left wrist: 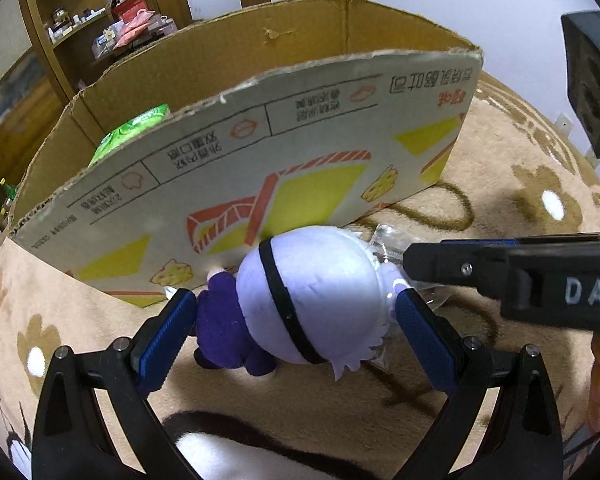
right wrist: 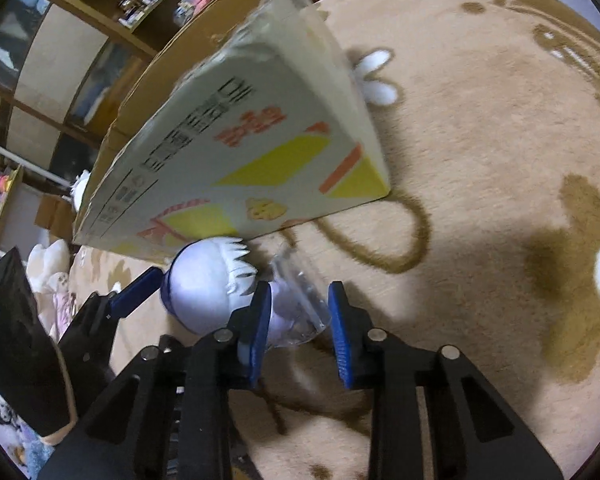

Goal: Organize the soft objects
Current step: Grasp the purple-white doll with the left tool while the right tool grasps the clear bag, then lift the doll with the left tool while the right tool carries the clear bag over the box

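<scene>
A small plush doll (left wrist: 308,300) with a white head, black band and purple body lies on the tan rug beside the cardboard box (left wrist: 260,152). My left gripper (left wrist: 296,320) is open, its blue pads on either side of the doll. The doll's clear plastic bag (right wrist: 300,304) sticks out by its head. My right gripper (right wrist: 298,320) is open around that bag, the doll's head (right wrist: 204,284) just left of its left finger. The right gripper also shows in the left wrist view (left wrist: 412,264), at the doll's head.
The open box holds a green packet (left wrist: 132,132). A tan rug (right wrist: 480,160) with flower patterns covers the floor. Wooden shelves (left wrist: 80,20) with clutter stand behind the box. More plush toys (right wrist: 52,272) lie at far left.
</scene>
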### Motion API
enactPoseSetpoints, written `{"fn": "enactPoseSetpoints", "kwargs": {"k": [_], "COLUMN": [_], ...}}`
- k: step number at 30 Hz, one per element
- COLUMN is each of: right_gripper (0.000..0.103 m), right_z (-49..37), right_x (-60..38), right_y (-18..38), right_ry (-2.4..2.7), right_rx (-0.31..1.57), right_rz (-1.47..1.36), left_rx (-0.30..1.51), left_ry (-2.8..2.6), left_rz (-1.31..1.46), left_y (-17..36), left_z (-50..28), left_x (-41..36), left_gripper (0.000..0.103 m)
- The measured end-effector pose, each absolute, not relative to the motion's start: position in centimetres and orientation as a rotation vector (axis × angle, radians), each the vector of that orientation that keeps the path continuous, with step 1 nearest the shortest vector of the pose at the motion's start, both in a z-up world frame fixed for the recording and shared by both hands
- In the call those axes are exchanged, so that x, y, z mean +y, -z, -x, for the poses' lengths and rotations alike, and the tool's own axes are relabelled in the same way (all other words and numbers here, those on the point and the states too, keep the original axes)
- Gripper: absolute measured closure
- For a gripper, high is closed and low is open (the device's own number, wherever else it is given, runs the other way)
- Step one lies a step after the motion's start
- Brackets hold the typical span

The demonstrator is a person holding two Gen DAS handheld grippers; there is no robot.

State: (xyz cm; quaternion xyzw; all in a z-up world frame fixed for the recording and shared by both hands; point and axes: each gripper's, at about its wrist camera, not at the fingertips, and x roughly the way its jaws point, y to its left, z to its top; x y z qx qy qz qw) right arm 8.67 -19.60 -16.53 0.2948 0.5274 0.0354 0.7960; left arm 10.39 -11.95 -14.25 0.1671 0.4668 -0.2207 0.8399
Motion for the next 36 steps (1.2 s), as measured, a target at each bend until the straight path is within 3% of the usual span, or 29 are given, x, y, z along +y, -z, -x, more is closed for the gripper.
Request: {"fn": "enactPoseSetpoints", "kwargs": {"k": [1, 3, 5, 7, 15, 19, 36], "right_gripper": [0.074, 0.085, 0.089, 0.094, 0.099, 0.100, 0.100], "right_z": [-8.6, -8.6, -8.5, -8.4, -7.5, -7.0, -5.7], "right_x": [-19.6, -19.6, -19.7, -19.7, -18.3, -17.7, -16.9], "right_y": [16.6, 16.4, 16.3, 16.0, 11.9, 10.3, 8.0], "right_ry": [-0.072, -0.059, -0.066, -0.070, -0.072, -0.064, -0.041], "right_rx": [1.134, 1.131, 1.121, 1.104, 0.981, 0.936, 0.878], "right_rz": [-0.618, -0.598, -0.619, -0.620, -0.496, -0.434, -0.327], "left_rx": [0.987, 0.991, 1.003, 1.022, 1.005, 0.988, 0.989], "left_ry": [0.468, 0.461, 0.449, 0.446, 0.451, 0.430, 0.379], "left_rz": [-0.349, -0.340, -0.315, -0.290, -0.284, -0.274, -0.263], "left_y": [14.3, 14.4, 14.4, 14.5, 13.8, 13.3, 12.4], "left_z": [-10.4, -10.6, -11.0, -11.4, -11.1, -10.6, -9.8], "left_x": [-11.9, -11.8, -11.5, -11.1, -10.4, -10.2, -9.2], "left_gripper": [0.004, 0.004, 0.011, 0.012, 0.027, 0.042, 0.045]}}
